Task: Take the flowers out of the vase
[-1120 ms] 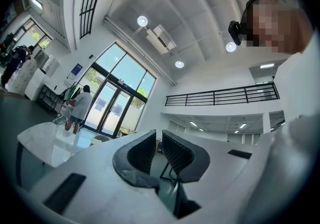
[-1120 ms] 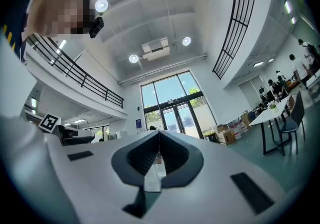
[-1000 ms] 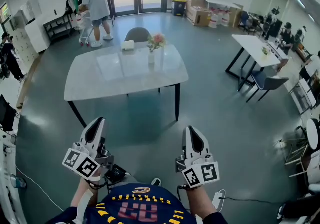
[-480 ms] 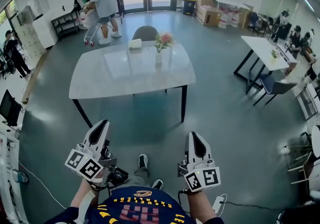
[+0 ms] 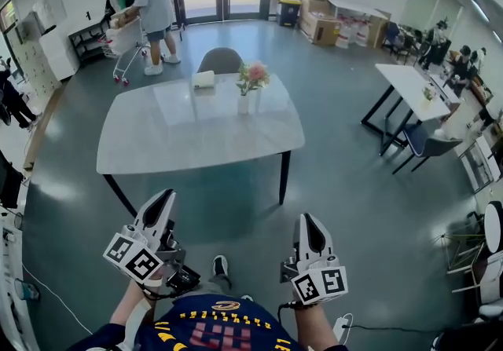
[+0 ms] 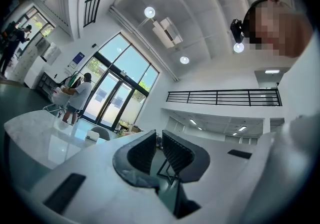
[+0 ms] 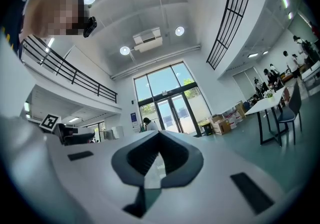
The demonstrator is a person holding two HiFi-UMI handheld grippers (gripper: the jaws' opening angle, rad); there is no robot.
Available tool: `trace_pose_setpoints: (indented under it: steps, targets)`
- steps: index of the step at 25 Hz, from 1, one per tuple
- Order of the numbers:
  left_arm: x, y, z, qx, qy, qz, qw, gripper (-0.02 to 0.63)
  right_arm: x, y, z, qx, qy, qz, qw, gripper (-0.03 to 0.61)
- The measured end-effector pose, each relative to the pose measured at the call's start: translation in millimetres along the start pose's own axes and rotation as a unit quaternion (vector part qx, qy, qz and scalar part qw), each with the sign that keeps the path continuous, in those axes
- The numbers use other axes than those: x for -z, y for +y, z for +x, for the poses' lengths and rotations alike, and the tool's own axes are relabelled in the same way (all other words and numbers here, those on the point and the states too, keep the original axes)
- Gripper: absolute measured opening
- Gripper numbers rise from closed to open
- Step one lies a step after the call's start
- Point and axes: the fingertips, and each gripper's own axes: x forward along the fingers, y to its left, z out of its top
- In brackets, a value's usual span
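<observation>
Facing flowers (shirt lettering illegible)

A pale, glossy worktop with rounded corners stands on dark legs on the grey-green floor. A slim white vase stands upright on it, near the far edge and a little toward the right end, with pink flowers in it. A small white box lies at the far edge, left of the vase and apart from it. What kind of box it is cannot be made out.
</observation>
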Motion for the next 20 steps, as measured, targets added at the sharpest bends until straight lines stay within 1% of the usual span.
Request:
trace_pose_setpoints:
  steps: [6,12,16,20]
  targets:
    - [-22.4,46.5,45.2,0.005,-0.009,-0.003,0.9999,0.041,1.7,-0.9,65.9,0.001,0.006,-0.006,1.000,0.008]
    - [-36.9,94.6,68.6,0.004,-0.015,-0.011,0.9998,0.041,12.3,7.8,120.2,0.001,0.013,-0.009,1.000,0.008]
    - [-47.4,125.5,82.3,0.006,-0.024,-0.032,0.9992,0.041,23.5,14.3,152.5,-0.002,0.020,-0.011,1.000,0.008]
    - [-46.7,151.7,93.8,0.000,-0.021,-0.048,0.9987,0.041,42.2,14.6,172.1,0.000,0.047,-0.010,0.999,0.008]
